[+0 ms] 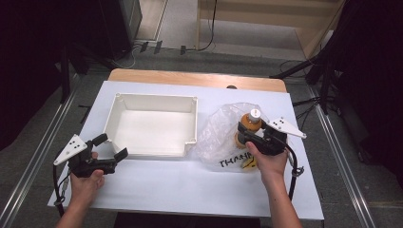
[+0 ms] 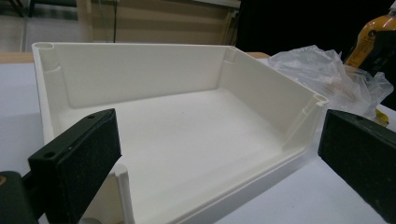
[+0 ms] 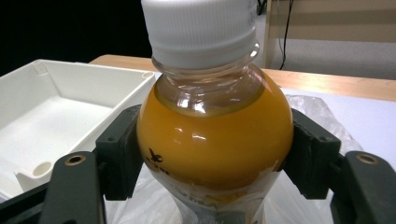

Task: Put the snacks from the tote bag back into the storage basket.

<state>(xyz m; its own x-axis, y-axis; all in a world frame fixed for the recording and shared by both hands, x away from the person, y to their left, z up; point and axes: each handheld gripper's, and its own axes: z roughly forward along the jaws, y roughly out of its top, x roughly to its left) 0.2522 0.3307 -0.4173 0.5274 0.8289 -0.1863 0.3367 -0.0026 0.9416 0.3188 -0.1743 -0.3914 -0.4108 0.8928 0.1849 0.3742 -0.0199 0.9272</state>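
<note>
At about 8 o'clock on the table [image 1: 157, 180], left gripper [image 1: 113, 147], held in a hand [image 1: 87, 183], jaws spread wide with nothing between them, aimed toward 2 o'clock at the near left corner of the white tray [image 1: 142, 153]. In the left gripper view, two black pads [image 2: 77, 161] well apart, framing the tray [image 2: 140, 70] from just in front of its near wall; inside of the tray bare.

At the centre of the table, slightly toward 11 o'clock, the white tray, rectangular, open side up, sitting flat.

Just beside the tray's right wall, toward 3 o'clock, a crumpled clear plastic bag [image 1: 216, 135] with black lettering at its near edge, lying on the table.

Over the bag, at about 4 o'clock, right gripper [image 1: 248, 134], held in a hand [image 1: 268, 164], jaws closed on the orange drink bottle [image 1: 248, 124]. Bottle upright, white cap [image 1: 255, 113] on top. In the right gripper view, jaws pressing both sides of the bottle [image 3: 215, 140] at its rounded shoulder, below the cap [image 3: 201, 23]; bag [image 3: 322, 116] under and behind the bottle, tray [image 3: 56, 107] off toward 9 o'clock. Cannot tell whether the bottle's base touches the bag or hangs clear of it.
</note>
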